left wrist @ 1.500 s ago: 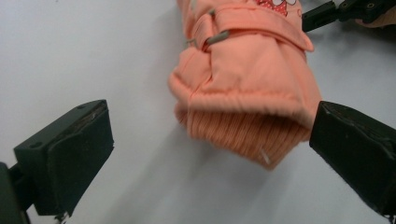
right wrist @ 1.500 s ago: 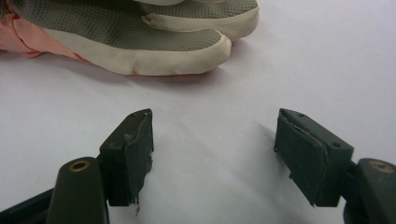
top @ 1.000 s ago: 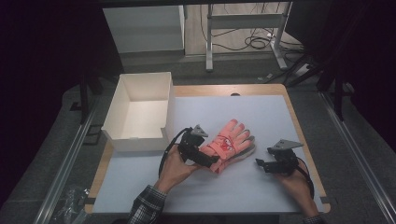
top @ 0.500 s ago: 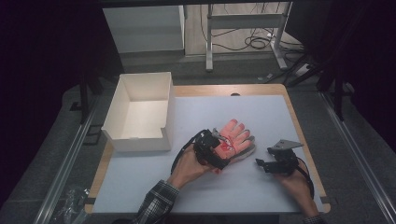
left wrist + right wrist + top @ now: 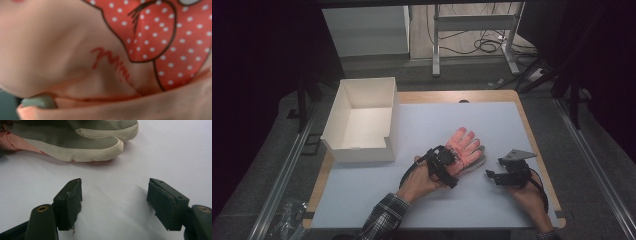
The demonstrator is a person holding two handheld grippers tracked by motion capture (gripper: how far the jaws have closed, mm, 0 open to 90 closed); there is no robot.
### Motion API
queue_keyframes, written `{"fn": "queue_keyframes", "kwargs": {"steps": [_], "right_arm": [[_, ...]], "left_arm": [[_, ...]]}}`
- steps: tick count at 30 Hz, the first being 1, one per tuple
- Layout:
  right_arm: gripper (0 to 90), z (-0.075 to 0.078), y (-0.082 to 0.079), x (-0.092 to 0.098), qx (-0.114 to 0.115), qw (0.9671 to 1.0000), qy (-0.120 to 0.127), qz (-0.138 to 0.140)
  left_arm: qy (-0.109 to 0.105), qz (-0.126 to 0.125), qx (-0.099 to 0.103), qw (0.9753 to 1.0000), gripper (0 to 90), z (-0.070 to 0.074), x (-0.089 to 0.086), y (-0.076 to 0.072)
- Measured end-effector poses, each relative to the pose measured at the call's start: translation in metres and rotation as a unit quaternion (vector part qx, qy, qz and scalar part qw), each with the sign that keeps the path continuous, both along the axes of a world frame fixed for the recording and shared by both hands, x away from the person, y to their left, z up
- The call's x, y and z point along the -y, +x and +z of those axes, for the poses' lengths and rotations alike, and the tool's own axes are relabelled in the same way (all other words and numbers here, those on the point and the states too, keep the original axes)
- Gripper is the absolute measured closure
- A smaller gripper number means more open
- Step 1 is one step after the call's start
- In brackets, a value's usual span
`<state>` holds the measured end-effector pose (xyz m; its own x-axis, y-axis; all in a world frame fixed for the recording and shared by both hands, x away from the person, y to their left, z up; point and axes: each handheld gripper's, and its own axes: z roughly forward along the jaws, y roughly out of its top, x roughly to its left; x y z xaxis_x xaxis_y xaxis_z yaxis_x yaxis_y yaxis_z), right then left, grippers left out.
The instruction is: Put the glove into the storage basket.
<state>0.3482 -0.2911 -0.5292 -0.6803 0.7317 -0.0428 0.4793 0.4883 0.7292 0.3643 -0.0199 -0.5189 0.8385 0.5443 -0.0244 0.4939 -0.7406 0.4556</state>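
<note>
Right now left tool (image 5: 447, 161) presses on pink glove (image 5: 463, 145), grip unclear; right tool (image 5: 113, 205) spread, waiting at 3 o'clock.

the only writing is on the pink glove (image 5: 75, 62), seen close in the left gripper view: a red handwritten-style word beside a red bow with white dots. it is blurred; the letters look like "mi" at the start, but the word cannot be read.

Dark room; grey floor (image 5: 272, 150), cables (image 5: 484, 46), metal frame legs (image 5: 437, 45).
</note>
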Motion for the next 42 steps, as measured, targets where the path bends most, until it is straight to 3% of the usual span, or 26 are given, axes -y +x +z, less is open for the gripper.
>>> {"fn": "queue_keyframes", "kwargs": {"steps": [7,11,17,22,35,42], "right_arm": [[28.4,0.000,0.000,0.000,0.000,1.0000,0.000,0.000],[28.5,0.000,0.000,0.000,0.000,1.0000,0.000,0.000],[28.4,0.000,0.000,0.000,0.000,1.0000,0.000,0.000],[28.4,0.000,0.000,0.000,0.000,1.0000,0.000,0.000],[28.4,0.000,0.000,0.000,0.000,1.0000,0.000,0.000],[28.4,0.000,0.000,0.000,-0.001,1.0000,0.001,0.000]], "left_arm": [[0.000,-0.008,0.009,0.9999,29.9,0.008,-0.003,-0.005],[-0.011,-0.015,0.021,0.9996,42.2,0.010,-0.006,-0.008],[-0.042,-0.006,0.014,0.9990,45.0,0.015,-0.014,-0.006],[-0.063,0.013,0.012,0.9978,45.0,0.031,-0.022,-0.002],[-0.048,0.048,0.019,0.9975,44.2,0.063,-0.030,0.016],[-0.053,0.081,0.022,0.9951,43.7,0.085,-0.040,0.030]]}}
